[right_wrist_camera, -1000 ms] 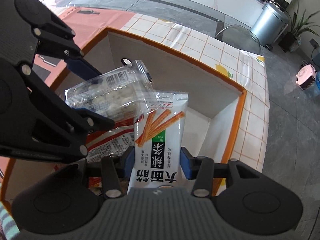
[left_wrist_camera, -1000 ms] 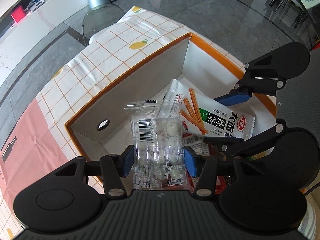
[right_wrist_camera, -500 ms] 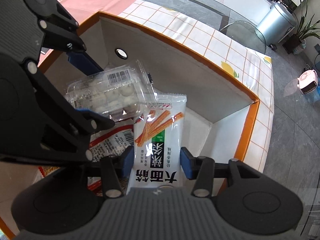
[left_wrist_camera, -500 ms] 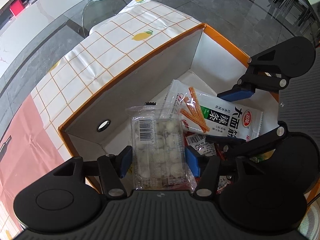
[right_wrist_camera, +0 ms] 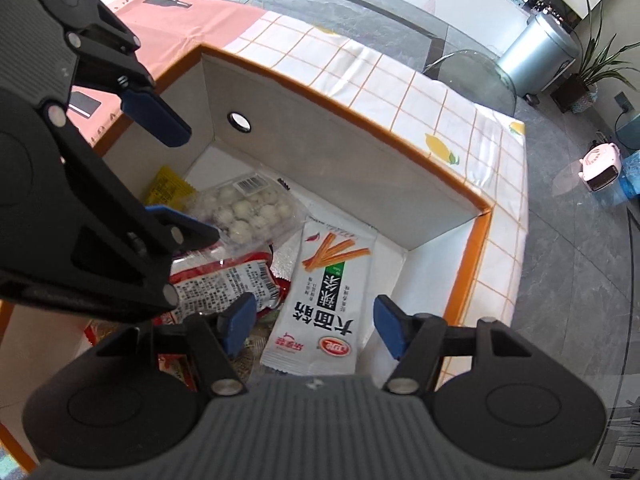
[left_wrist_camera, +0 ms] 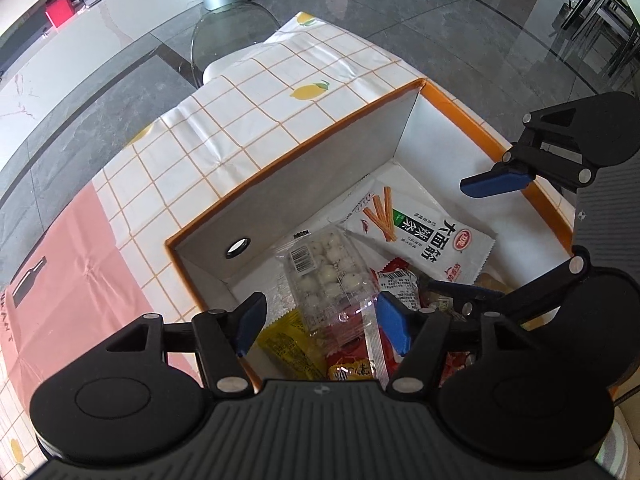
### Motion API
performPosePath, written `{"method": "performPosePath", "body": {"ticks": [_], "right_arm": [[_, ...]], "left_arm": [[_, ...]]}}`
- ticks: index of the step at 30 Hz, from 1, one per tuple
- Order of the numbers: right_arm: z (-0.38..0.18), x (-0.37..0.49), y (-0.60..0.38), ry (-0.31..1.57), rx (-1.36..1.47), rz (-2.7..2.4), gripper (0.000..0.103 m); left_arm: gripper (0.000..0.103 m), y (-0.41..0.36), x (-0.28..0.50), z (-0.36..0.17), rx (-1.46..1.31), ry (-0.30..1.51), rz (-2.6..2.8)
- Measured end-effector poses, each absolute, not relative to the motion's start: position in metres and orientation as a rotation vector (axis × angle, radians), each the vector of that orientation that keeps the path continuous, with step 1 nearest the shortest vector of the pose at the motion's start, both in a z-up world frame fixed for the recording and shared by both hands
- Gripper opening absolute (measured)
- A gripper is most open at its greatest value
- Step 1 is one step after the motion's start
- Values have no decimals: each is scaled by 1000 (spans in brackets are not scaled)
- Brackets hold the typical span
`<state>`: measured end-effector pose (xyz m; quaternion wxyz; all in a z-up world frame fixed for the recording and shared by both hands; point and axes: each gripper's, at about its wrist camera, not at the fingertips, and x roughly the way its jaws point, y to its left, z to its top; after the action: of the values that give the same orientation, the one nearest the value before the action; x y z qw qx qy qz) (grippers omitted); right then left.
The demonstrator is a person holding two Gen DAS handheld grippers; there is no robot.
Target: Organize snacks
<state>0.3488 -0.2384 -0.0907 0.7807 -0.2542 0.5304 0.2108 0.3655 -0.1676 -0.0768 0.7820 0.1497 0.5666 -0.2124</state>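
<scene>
Checked lemon-print cloth (left_wrist_camera: 256, 128) covers worktop; grey polished floor (left_wrist_camera: 460, 32) beyond. Orange-rimmed card box (right_wrist_camera: 360, 120) holds crinkly packets. Left tongs (left_wrist_camera: 320, 322) and right tongs (right_wrist_camera: 312, 326) have just been opening, gripping nothing.

Dark grey polished floor tiles (left_wrist_camera: 460, 40) reflect daylight. A table (left_wrist_camera: 256, 128) wears a white lemon-print grid cloth with a pink section. Beyond it stand a clear chair (left_wrist_camera: 228, 36), metal bin (right_wrist_camera: 536, 56), potted plant (right_wrist_camera: 596, 64), and small pink heater (right_wrist_camera: 602, 166).

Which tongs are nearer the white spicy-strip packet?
Right. The right tongs straddle the white spicy-strip packet, pads clear of it; the left tongs are beside it, over the clear ball pack.
</scene>
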Motion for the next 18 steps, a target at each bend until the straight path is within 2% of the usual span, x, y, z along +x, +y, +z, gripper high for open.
{"method": "performPosePath", "body": {"ticks": [15,18], "right_arm": [[-14,297,-236,1141,-415,406,64],[0,278,-236,1145,-364,396,71]], "left_arm": [[74,-141,290,8,256,1098,-341],[74,-128,265,28,219,1042,-311]]}}
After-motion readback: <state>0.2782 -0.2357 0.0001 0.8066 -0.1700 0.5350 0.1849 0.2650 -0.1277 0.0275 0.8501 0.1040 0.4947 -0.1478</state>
